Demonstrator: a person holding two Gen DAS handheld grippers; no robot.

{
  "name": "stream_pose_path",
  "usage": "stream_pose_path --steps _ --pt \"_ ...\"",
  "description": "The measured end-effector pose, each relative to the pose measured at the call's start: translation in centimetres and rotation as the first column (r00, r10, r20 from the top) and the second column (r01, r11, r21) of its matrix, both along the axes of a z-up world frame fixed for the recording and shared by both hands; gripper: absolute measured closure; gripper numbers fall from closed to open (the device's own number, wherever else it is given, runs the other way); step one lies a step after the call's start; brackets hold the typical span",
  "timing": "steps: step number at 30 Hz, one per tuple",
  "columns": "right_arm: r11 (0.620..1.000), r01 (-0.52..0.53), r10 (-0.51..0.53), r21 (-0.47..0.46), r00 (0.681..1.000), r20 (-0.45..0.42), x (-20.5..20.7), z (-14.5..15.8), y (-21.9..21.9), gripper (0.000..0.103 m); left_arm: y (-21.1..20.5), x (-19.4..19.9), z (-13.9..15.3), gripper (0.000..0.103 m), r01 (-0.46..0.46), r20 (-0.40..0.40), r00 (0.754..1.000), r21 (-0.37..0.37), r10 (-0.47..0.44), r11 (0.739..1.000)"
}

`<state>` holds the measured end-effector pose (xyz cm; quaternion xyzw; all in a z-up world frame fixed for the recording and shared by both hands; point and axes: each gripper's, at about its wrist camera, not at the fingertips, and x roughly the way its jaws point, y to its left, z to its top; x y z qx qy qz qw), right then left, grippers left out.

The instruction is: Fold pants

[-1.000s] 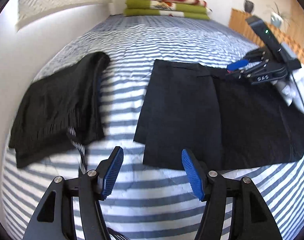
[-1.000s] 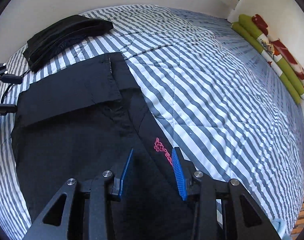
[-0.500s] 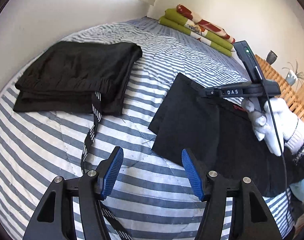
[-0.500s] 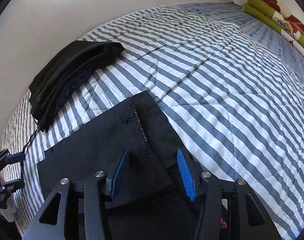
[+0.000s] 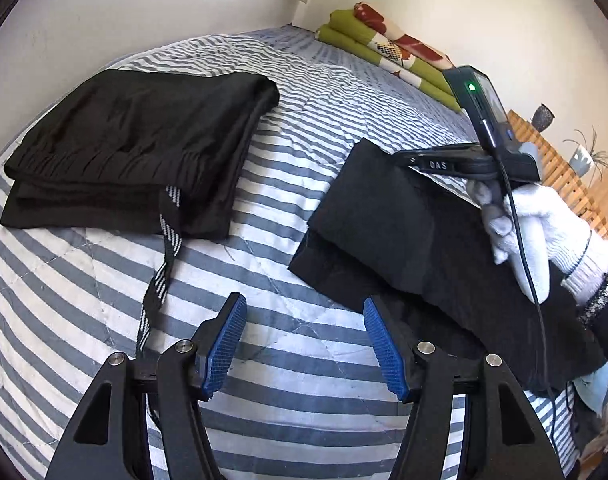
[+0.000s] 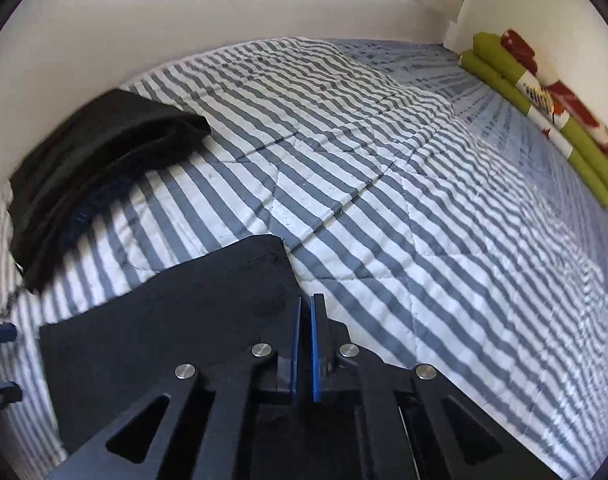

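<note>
Change: right gripper's jaws went from apart half a second ago to pinched together on the pants edge; fabric corner now lifted off the bed in left wrist view.
Right gripper (image 6: pixel 305 312): lower centre of right wrist view, blue pads nearly touching, clamped on the black pants (image 6: pixel 176 320); looks like fabric between the pads, but the contact is hard to see.
Right hand (image 5: pixel 544 224): white knit glove, right side of left wrist view, gripping the tool handle; cable hangs down from it.
Left gripper (image 5: pixel 304 344): bottom centre of left wrist view, jaws spread wide, nothing between them, above the striped bedspread (image 5: pixel 296 280).
Pants location: right half of left wrist view, folded layer raised at its upper corner under the right gripper, lower layers flat on the bedspread.
Second black garment (image 5: pixel 136 152): folded stack, left of frame, well apart from the pants; striped drawstring (image 5: pixel 164 264) trails toward the left gripper.
Green blanket (image 5: pixel 388 56): folded, with a red floral pattern, upper right against the wall.
Potted plant (image 5: pixel 584 160): far right edge.
</note>
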<state>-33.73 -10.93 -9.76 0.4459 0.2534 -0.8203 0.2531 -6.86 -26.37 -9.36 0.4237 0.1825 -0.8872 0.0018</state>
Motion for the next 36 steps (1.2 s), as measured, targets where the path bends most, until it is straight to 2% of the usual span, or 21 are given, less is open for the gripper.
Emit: stream_pose_path --steps 2,4,5,8,9,10,12,14,18,22,25,28,29,32,36 --pt "0.998 0.022 -0.020 -0.059 0.999 0.039 -0.5 -0.2 0.3 0.100 0.3 0.1 0.2 0.038 0.006 0.000 1.000 -0.011 -0.006 1.000" --pt "0.990 0.003 0.010 -0.143 0.996 0.090 -0.2 0.0 0.4 0.103 0.4 0.1 0.3 0.038 0.005 0.000 1.000 -0.014 -0.005 1.000" --pt "0.989 -0.026 0.041 -0.146 0.994 0.102 0.3 0.0 0.1 0.103 0.5 0.0 0.3 0.038 0.003 0.001 1.000 -0.014 -0.003 1.000" --pt "0.999 -0.038 0.038 0.034 0.999 0.005 1.4 -0.4 -1.1 0.103 1.1 -0.1 0.8 0.038 0.006 -0.005 1.000 -0.007 -0.006 1.000" --pt "0.999 -0.019 0.018 0.039 1.000 0.011 1.3 0.1 -0.7 0.101 1.5 -0.1 1.0 0.038 0.014 -0.012 1.000 -0.007 -0.014 1.000" --pt "1.000 0.003 -0.003 0.007 0.999 0.036 1.2 1.1 0.1 0.100 1.8 -0.1 1.4 0.038 0.024 -0.020 1.000 -0.013 -0.025 1.000" --pt "0.996 0.023 -0.019 -0.085 0.999 0.048 1.6 3.6 2.6 0.089 2.7 -0.1 1.8 0.038 0.047 -0.029 0.998 -0.034 -0.048 0.998" --pt "0.995 0.034 -0.030 -0.098 0.998 0.047 2.2 5.9 6.1 0.087 3.4 -0.1 2.0 0.038 0.061 -0.034 0.997 -0.039 -0.062 0.997" --pt "0.998 0.057 -0.054 -0.026 0.992 0.112 3.4 7.1 12.7 0.086 4.4 -0.6 1.9 0.038 0.084 -0.026 0.996 -0.021 -0.085 0.996" --pt "0.987 0.102 -0.118 0.120 0.985 0.129 4.6 5.2 17.1 0.086 5.5 -1.0 1.8 0.038 0.107 -0.017 0.994 -0.026 -0.108 0.994" --pt "0.984 0.129 -0.147 0.126 0.978 0.149 5.2 4.2 19.8 0.086 6.2 -1.3 1.9 0.038 0.115 -0.014 0.993 -0.023 -0.116 0.993" --pt "0.940 0.179 -0.194 0.292 0.981 0.023 5.5 2.7 20.4 0.085 7.1 -1.4 2.5 0.038 0.120 -0.021 0.993 -0.013 -0.120 0.993" --pt "0.943 0.198 -0.210 0.268 0.978 0.018 5.6 3.2 20.8 0.085 7.5 -1.4 2.7 0.038 0.129 -0.026 0.991 -0.007 -0.129 0.992" --pt "0.965 0.239 -0.243 0.113 0.970 0.026 7.1 6.7 22.2 0.082 9.5 -1.2 3.1 0.038 0.173 -0.022 0.985 -0.026 -0.174 0.985" --pt "0.972 0.233 -0.232 -0.010 0.971 0.050 12.5 10.5 23.4 0.075 12.4 -0.6 2.8 0.038 0.253 -0.001 0.968 0.001 -0.253 0.968"
